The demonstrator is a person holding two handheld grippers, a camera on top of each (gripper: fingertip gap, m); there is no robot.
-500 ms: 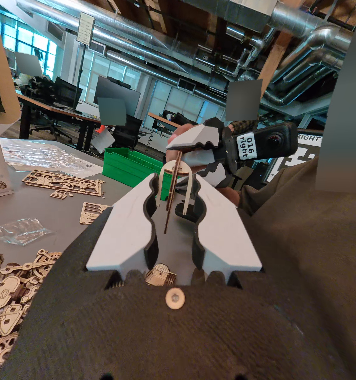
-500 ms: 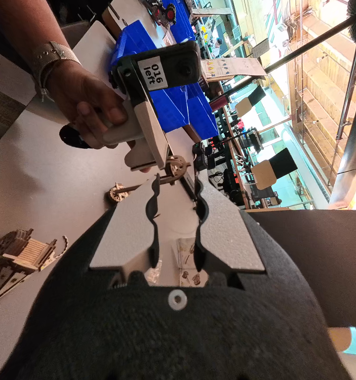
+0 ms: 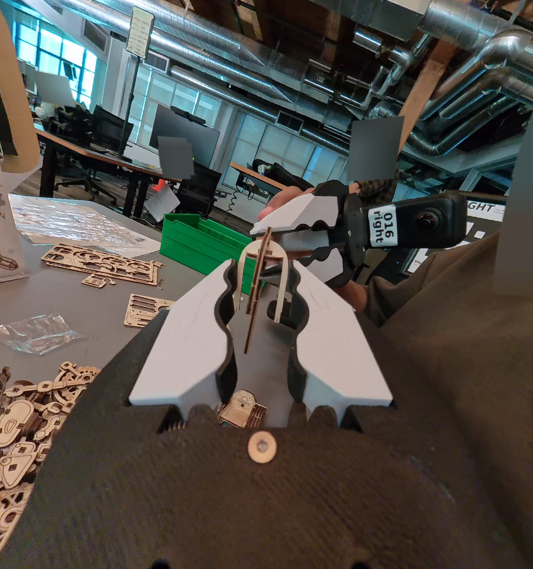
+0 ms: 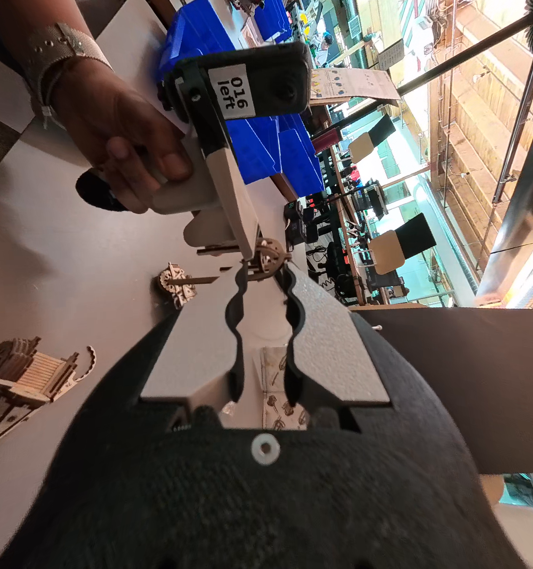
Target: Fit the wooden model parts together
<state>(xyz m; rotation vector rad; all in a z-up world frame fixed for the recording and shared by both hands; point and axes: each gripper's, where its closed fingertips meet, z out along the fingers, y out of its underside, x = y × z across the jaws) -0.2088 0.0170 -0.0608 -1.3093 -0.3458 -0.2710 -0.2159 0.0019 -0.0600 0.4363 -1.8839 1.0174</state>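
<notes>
While the wooden arch (image 3: 263,264) is held up over the bench (image 3: 59,295), pinched at its legs between the left gripper (image 3: 263,277) jaws, a thin strip (image 3: 257,289) stands through it, long axis near upright. Right gripper (image 4: 265,271) jaws: spread beside the arch. Slots are best aligned squarely, then pressed gently.

Around the one green bin (image 3: 203,243) on the grey table (image 3: 59,295), there are two flat wooden sheets (image 3: 102,266) with cut-out parts just left of it, one clear plastic bag (image 3: 34,334) further left, and one heap of loose wooden pieces (image 3: 19,431) nearest the camera. Two grippers show, the left gripper (image 3: 263,271) and the right gripper (image 3: 277,237), with one arched wooden part (image 3: 263,255) between them. The right wrist view adds one small gear assembly (image 4: 179,284), one partly built wooden model (image 4: 22,378), and several blue bins (image 4: 259,147), too overlapped to count.
</notes>
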